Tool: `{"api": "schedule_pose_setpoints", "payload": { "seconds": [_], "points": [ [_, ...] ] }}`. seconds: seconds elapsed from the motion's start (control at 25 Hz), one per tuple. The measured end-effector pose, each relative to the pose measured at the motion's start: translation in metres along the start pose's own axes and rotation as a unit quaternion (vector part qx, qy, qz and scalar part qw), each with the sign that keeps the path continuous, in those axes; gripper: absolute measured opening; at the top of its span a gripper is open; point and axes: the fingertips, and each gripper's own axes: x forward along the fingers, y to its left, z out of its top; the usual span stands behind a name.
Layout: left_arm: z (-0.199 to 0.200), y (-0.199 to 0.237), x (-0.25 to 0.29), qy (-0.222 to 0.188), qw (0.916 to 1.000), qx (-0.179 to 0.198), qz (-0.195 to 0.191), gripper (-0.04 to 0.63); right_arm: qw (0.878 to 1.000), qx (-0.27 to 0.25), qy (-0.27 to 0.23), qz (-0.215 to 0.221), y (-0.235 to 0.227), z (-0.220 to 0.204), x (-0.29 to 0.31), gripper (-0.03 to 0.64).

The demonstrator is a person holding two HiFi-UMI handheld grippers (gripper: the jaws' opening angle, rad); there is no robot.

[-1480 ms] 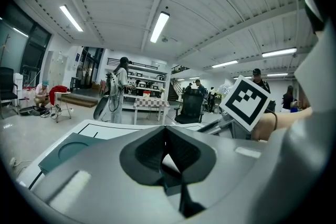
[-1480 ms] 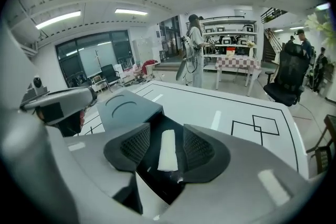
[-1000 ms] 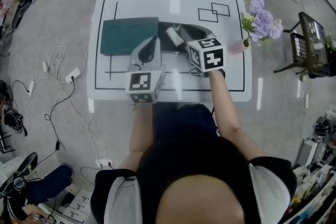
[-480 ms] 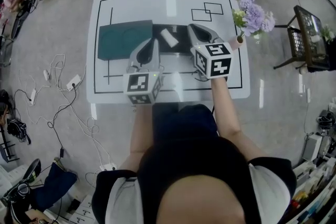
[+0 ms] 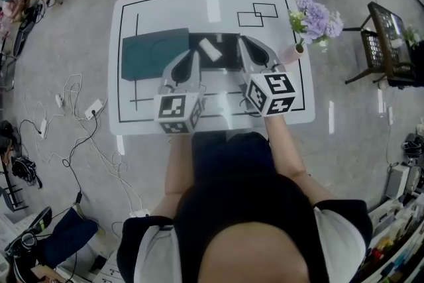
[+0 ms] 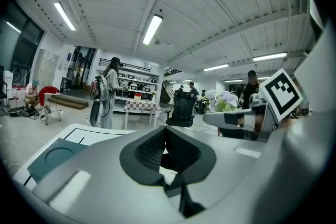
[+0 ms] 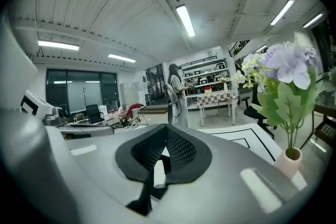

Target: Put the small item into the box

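- small item (image 5: pixel 211 48) in black box (image 5: pixel 226 60), teal lid (image 5: pixel 149 53) left of it.
- flower vase (image 5: pixel 292 54) at table's (image 5: pixel 218 0) right edge, beside closed, empty right gripper (image 5: pixel 245 43).
- left gripper (image 5: pixel 193 55) closed, empty.

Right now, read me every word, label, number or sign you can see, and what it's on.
No readable text anywhere.
Left marker cube and right marker cube: black-and-white square patterns, no letters.
Table: printed black outlines only, no words.
Background shelves in the gripper views: too small to read.
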Motion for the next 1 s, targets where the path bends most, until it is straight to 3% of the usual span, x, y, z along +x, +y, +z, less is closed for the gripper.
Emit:
{"api": "schedule_pose_setpoints", "payload": {
  "seconds": [1.0],
  "points": [
    [-0.004,0.007,0.0,0.001,1.0,0.003,0.0,0.009,1.0,0.008,-0.016,-0.009,0.003,-0.011,-0.011,0.0]
  ]
}}
